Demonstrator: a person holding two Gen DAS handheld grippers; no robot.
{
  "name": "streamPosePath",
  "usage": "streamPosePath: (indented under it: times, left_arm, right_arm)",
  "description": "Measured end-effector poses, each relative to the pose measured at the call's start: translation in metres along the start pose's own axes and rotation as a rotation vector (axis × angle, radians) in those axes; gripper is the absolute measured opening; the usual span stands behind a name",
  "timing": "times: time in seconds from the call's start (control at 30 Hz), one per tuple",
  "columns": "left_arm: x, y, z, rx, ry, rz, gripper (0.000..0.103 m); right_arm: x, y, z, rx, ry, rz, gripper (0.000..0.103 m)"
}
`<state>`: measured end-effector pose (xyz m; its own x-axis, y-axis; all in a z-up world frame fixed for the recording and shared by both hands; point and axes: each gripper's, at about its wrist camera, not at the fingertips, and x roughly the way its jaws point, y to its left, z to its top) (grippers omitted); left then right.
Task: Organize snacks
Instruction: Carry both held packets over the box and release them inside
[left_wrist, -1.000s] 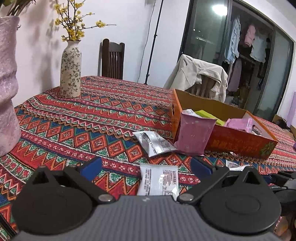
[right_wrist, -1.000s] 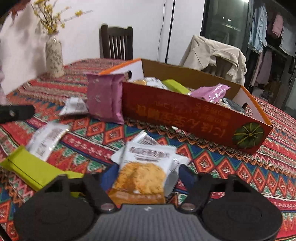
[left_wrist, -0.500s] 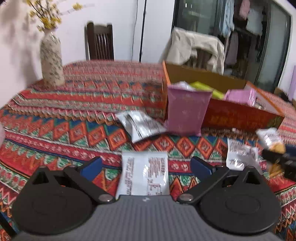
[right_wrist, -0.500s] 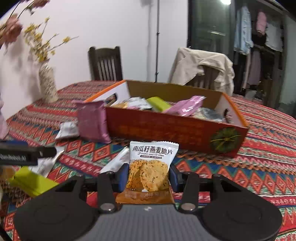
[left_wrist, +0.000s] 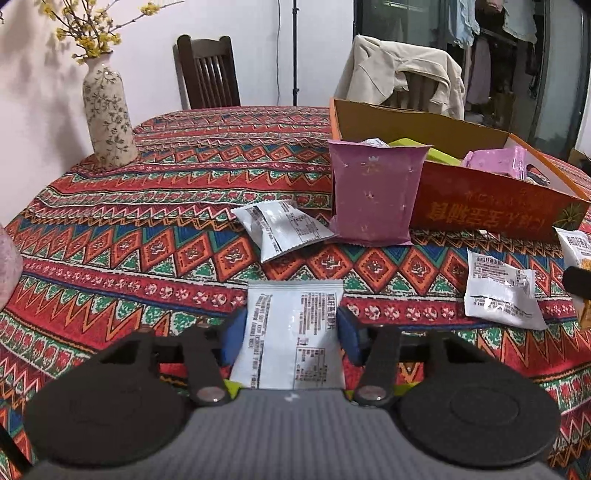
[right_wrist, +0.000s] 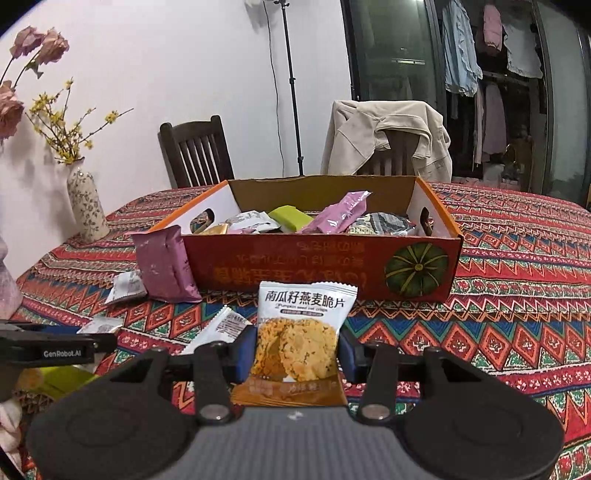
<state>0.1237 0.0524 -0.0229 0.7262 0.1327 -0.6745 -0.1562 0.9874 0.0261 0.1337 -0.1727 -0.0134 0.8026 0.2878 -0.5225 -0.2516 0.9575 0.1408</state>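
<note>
A white snack packet (left_wrist: 293, 332) lies printed side up on the patterned tablecloth (left_wrist: 147, 229). My left gripper (left_wrist: 291, 341) is closing around it, its blue pads (left_wrist: 234, 341) touching the packet's two side edges. My right gripper (right_wrist: 297, 352) is shut on a pumpkin-seed oat crisp packet (right_wrist: 301, 325), held upright off the cloth in front of the orange cardboard box (right_wrist: 295, 266). The box holds several snack packets. A purple pouch (left_wrist: 373, 195) leans on the box's left corner. Two more white packets (left_wrist: 280, 227) (left_wrist: 498, 291) lie loose on the cloth.
A flowered vase (left_wrist: 109, 114) stands at the far left, and a pink vase (left_wrist: 7, 266) sits at the left edge. A wooden chair (left_wrist: 208, 70) and a chair with a beige jacket (left_wrist: 402, 74) stand behind the table. A green packet (right_wrist: 62, 380) lies under my left gripper.
My left jaws came in from wide open onto the white packet. My right gripper tightened on the crisp packet, lifted it and swung to face the box.
</note>
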Motion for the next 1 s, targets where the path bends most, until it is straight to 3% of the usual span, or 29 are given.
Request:
streamPosePath:
  times: [0.3, 0.53, 1.0]
  left_arm:
    - [-0.004, -0.005, 0.001, -0.008, -0.032, 0.02, 0.051]
    - [-0.013, -0.008, 0.008, -0.032, -0.081, -0.013, 0.05]
    - [-0.048, -0.023, 0.034, -0.073, -0.233, -0.056, 0.049]
  right_arm:
    - [-0.004, -0.009, 0.001, 0.004, -0.009, 0.017, 0.045]
    - [-0.004, -0.011, 0.002, 0.011, -0.012, 0.018, 0.045]
    - [-0.016, -0.019, 0.015, 0.007, -0.057, 0.0, 0.045]
